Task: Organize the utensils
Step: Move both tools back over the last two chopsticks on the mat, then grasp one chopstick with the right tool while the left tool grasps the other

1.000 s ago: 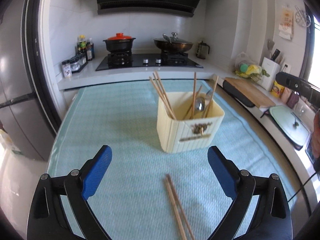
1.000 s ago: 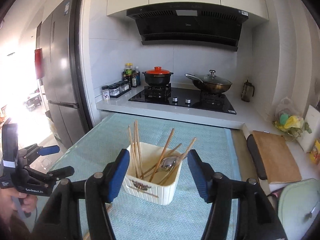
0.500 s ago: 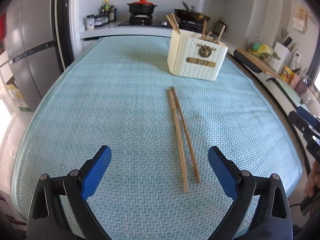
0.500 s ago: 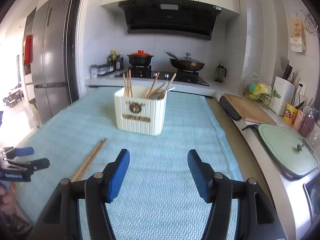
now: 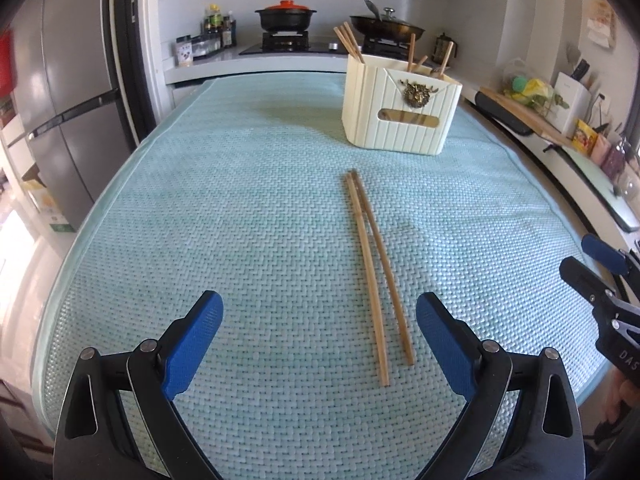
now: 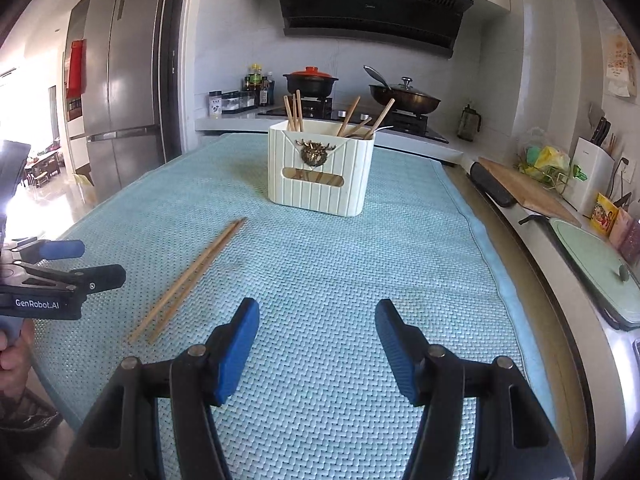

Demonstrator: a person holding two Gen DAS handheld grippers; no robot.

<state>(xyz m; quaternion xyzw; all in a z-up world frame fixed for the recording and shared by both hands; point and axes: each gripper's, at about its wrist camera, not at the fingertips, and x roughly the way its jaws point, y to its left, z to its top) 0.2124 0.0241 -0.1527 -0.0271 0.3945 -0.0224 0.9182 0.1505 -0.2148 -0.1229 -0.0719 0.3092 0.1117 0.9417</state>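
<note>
Tabletop under a teal woven mat [image 5: 240,208]; stove with orange-lidded pot [image 6: 310,79] and wok [image 6: 404,98] far behind. Two chopsticks [image 5: 374,264] lie mid-mat, nearer than the cream utensil holder [image 5: 402,114]. Left tongs [image 5: 319,344] and right tongs [image 6: 317,346] both gape wide, holding nothing.

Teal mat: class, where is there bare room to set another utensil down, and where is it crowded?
Free: the mat left of the loose chopsticks, and between them and its right edge. Crowded: the cream holder, already full of chopsticks.

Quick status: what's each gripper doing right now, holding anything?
Left gripper: open, holding nothing; the chopsticks lie on the mat between its fingers' line of sight.
Right gripper: open, holding nothing.
</note>
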